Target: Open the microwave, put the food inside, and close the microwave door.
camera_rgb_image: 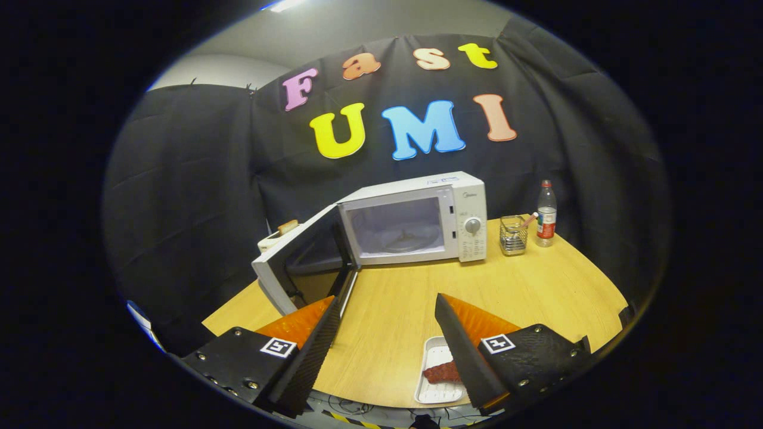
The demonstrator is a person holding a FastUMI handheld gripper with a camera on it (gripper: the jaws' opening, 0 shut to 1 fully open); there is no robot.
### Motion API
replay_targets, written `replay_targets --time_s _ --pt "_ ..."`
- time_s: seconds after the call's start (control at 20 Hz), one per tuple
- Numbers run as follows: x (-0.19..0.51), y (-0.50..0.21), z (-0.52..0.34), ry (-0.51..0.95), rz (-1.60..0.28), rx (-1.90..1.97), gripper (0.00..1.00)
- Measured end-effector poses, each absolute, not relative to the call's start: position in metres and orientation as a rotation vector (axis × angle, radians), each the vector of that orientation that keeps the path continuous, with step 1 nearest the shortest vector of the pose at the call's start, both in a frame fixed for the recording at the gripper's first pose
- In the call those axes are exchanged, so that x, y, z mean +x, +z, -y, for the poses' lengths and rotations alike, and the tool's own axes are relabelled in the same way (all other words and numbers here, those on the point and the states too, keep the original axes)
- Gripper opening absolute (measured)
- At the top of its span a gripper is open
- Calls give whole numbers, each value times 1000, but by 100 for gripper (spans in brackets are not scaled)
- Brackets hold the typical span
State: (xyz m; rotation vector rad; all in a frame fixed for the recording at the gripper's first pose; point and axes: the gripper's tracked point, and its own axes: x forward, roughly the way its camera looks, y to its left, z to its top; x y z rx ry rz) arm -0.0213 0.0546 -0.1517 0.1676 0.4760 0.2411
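Gripper view: we note the gripper (387, 307) with its jaws spread wide, nothing between them, held above the near edge of the wooden tabletop (536, 286).

Nearest item: a white tray (435, 390) lying flat on the tabletop just beside the inner edge of the right-hand finger, which covers part of it. On the tray we see a reddish piece of food (440, 373); the finger hides its right end. The fingers do not touch tray or food as far as we can tell.

Ahead of the left-hand finger: the microwave door (295, 262), swung fully open toward us, its lower corner close to that fingertip. We cannot tell whether they touch.

Beyond the fingers, mid-tabletop: the white microwave (462, 196), its cavity open and lit, a turntable plate (408, 241) visible inside. A control knob (473, 225) sits on the right-hand panel.

Right of the microwave, near it: a clear glass cup (513, 235) with a thin stick leaning in it. Just beside the cup: an upright plastic bottle (546, 215) with a red cap.

Left, behind the open door: a small pale object (280, 231), partly hidden; we cannot identify it.
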Motion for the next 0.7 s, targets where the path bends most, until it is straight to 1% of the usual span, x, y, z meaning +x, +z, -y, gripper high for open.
replay_targets --time_s 0.35,0.7 --pt "-24 -198 7 112 -592 280 97" --pt "-44 -258 28 17 -725 361 97"
